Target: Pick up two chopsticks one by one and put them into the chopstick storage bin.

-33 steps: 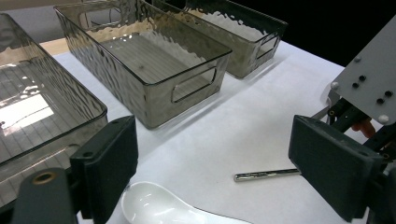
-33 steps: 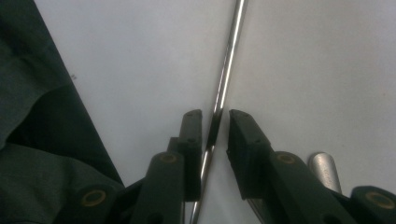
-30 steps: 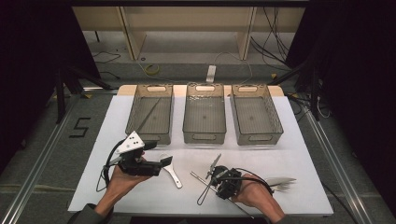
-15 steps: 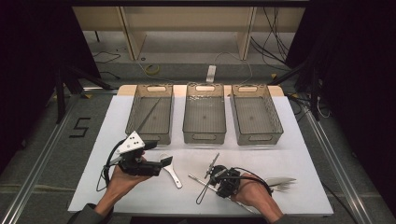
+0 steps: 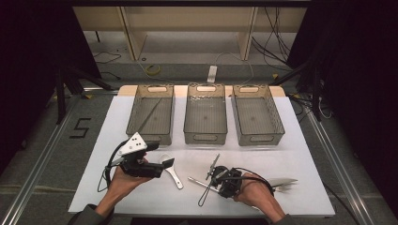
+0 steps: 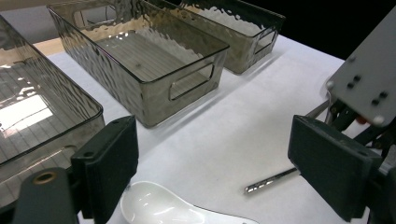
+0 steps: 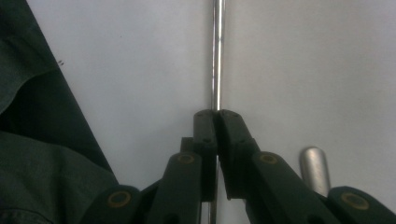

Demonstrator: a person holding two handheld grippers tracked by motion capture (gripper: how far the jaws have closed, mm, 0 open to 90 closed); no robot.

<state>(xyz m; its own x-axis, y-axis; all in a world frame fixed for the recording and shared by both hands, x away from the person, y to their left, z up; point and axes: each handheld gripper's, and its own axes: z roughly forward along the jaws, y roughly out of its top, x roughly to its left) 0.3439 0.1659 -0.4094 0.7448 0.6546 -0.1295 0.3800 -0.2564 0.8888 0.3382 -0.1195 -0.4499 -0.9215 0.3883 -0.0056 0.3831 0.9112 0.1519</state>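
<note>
Your right gripper (image 7: 215, 114), low on the white tabletop (image 5: 305, 159), has just closed its jaws tight on a thin, stiff, slippery steel rod (image 7: 217, 56), likely light; your left gripper (image 6: 212, 163) stands wide open, empty.

Three clear smoke-tinted bins stand in a row at the far half of the white table cover (image 5: 300, 154): left bin (image 5: 151, 115), middle bin (image 5: 205, 114), right bin (image 5: 257, 115). The left bin has a thin straight utensil lying slantwise in it; the other two look empty. Near right, a pale fork-like utensil (image 5: 284, 183) lies on the cover. Far off, past the table: floor with loose cables, a white power strip (image 5: 212, 74), wooden furniture legs.
</note>
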